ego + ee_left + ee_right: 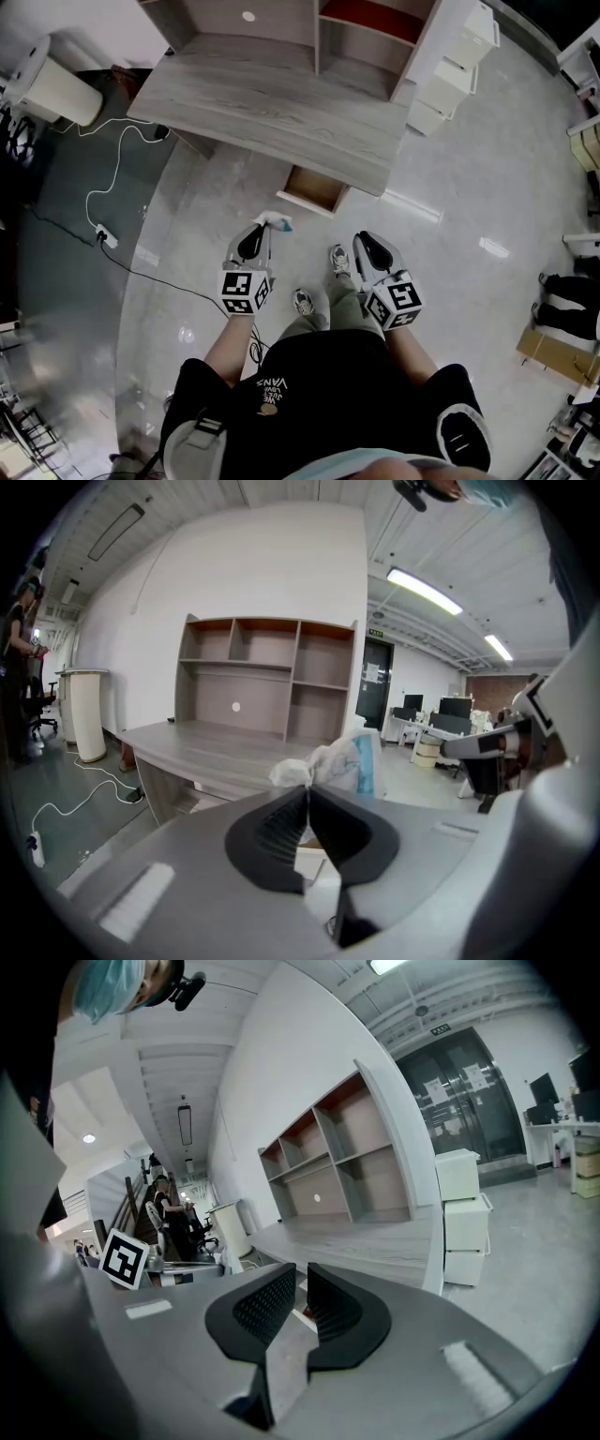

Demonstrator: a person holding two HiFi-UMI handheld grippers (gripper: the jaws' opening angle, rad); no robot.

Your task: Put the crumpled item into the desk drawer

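Left gripper [265,227]: my fingers [281,829] are closed tight on the crumpled item [336,761]; the tips meet on a thin fold of it, and the bulk of the item bulges out beyond and above them; the item is white with a pale blue patch on one side.

Location of the item: in the head view the crumpled item [277,222] hangs at the left gripper's tips, above the floor and just short of the drawer [314,190]; it is not in the drawer.

Drawer: pulled out from under the front edge of the worktop [281,112]; its wooden inside shows; what lies in it I cannot tell.

Right gripper [360,238]: held beside the left one, level with it and apart from it; its fingers [258,1312] stand a narrow gap apart with nothing between them; only floor shows through the gap.

Surroundings: a shelf unit [267,682] stands along the far side of the worktop; a white drawer cabinet [452,70] stands at the worktop's right end; a white cable [105,183] trails over the floor on the left; my shoes [303,302] stand on the floor between the two grippers.
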